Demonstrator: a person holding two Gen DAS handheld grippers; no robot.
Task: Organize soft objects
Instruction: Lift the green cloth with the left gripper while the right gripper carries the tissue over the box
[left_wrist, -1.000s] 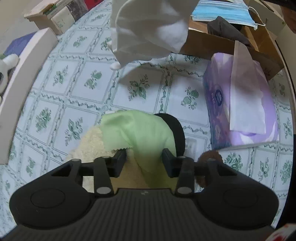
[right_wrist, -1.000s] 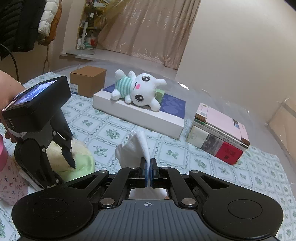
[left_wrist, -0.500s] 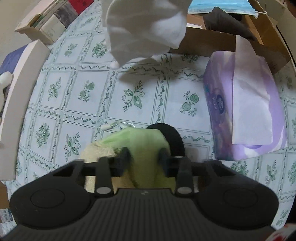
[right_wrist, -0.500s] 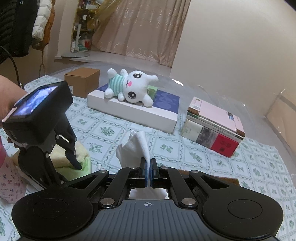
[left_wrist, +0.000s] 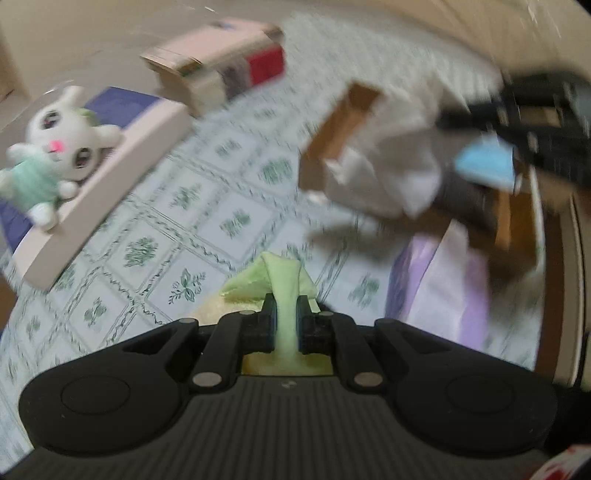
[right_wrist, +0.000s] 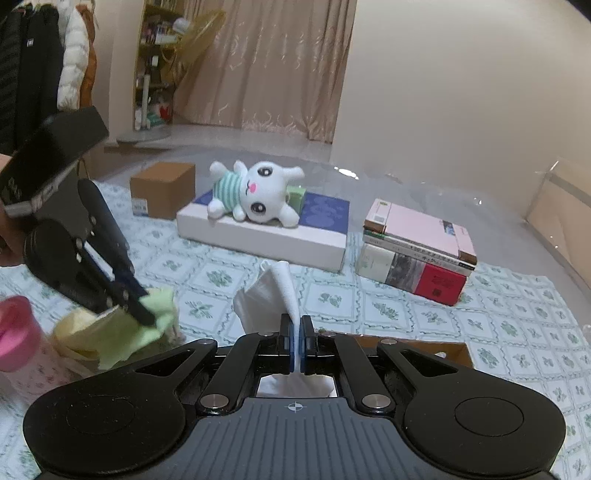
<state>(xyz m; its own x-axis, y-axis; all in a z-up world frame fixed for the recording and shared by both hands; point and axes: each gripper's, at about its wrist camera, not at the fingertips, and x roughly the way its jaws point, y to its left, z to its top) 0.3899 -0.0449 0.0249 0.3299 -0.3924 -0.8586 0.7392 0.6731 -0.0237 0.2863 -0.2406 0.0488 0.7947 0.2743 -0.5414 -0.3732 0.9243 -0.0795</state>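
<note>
Green cloth (left_wrist: 283, 295) is seen in the left wrist view pinched between the closed jaws of the left gripper (left_wrist: 286, 325), its folded top standing up above the fingertips and a pale yellow plush (left_wrist: 221, 308) lying just beneath it. Beyond, blurred, a white cloth (left_wrist: 391, 162) is held up in front of a cardboard box (left_wrist: 341, 129) by the right gripper (left_wrist: 461, 120); a purple tissue pack (left_wrist: 454, 291) lies on the patterned table cover (left_wrist: 207, 192).

In the right wrist view, the white cloth (right_wrist: 273, 291) is clamped between the right gripper's (right_wrist: 297, 332) closed jaws and rises above them. To the left, the left gripper (right_wrist: 142, 308) is seen gripping the green cloth (right_wrist: 157, 314) above the yellow plush (right_wrist: 79, 332). A white bunny toy (right_wrist: 255, 195) is lying on a flat white box (right_wrist: 266, 232), beside stacked books (right_wrist: 417, 251).
</note>
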